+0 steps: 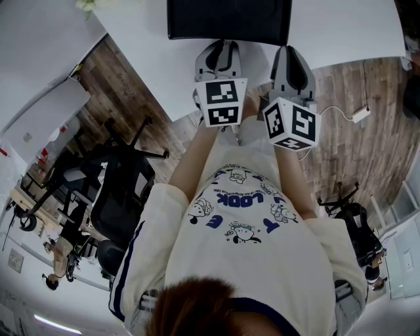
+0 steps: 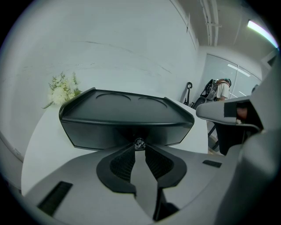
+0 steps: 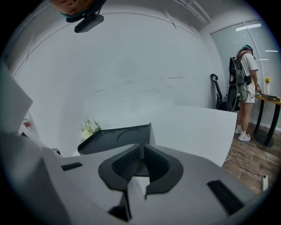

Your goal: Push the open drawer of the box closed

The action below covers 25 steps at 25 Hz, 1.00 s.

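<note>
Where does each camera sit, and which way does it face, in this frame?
Head view: on the person's head, facing steeply down; shows the shirt, both forearms, the left gripper, the right gripper and the black box on the white table.
Left gripper view: on the left gripper, looking along its jaws, closed on the small knob of the box front.
Right gripper view: on the right gripper, looking along its jaws, together and empty, over the box top.
Shared: both gripper views hold the box and the white flowers.

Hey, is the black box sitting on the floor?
No, the black box stands on top of the white table.
</note>
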Tool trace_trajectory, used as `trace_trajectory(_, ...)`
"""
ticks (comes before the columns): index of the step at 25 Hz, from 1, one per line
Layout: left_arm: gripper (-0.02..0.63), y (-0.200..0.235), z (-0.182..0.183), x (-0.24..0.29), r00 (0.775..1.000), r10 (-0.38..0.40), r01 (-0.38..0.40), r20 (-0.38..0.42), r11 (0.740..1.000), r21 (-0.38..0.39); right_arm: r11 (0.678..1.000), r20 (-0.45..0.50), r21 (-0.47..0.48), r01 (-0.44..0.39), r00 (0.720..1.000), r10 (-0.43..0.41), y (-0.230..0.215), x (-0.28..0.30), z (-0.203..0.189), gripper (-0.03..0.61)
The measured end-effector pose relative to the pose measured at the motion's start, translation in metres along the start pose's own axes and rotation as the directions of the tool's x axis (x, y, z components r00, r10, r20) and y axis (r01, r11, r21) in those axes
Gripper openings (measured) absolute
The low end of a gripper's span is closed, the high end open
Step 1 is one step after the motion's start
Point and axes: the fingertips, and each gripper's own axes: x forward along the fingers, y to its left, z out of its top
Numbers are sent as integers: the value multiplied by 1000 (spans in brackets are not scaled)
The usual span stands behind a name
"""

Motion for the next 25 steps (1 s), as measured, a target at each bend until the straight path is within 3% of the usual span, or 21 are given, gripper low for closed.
trace_trajectory(5, 78, -2, 2, -6, 1000, 26, -26, 1, 1000, 6, 1000, 9, -9, -3, 1000, 3, 0, -3, 4, 46)
trace_trajectory(10, 84, -7, 10, -27, 999, 6, -6, 36, 1000, -11, 1000, 28, -13, -14, 999, 14, 7, -9, 13, 46)
trace_trajectory(15, 83, -7, 40, -65, 991, 0, 3, 132, 1000, -23, 999, 71, -26, -29, 997, 31, 23, -23, 29, 46)
trace_trajectory(22, 61, -11, 100, -117, 944, -19, 7, 329, 999, 36, 997, 148, -48, -54, 987, 61, 48, -47, 55, 44)
trace_trajectory(25, 55, -13, 121, -139, 918, -5, -26, 396, 997, 74, 995, 193, -74, -66, 978, 79, 56, -61, 71, 44)
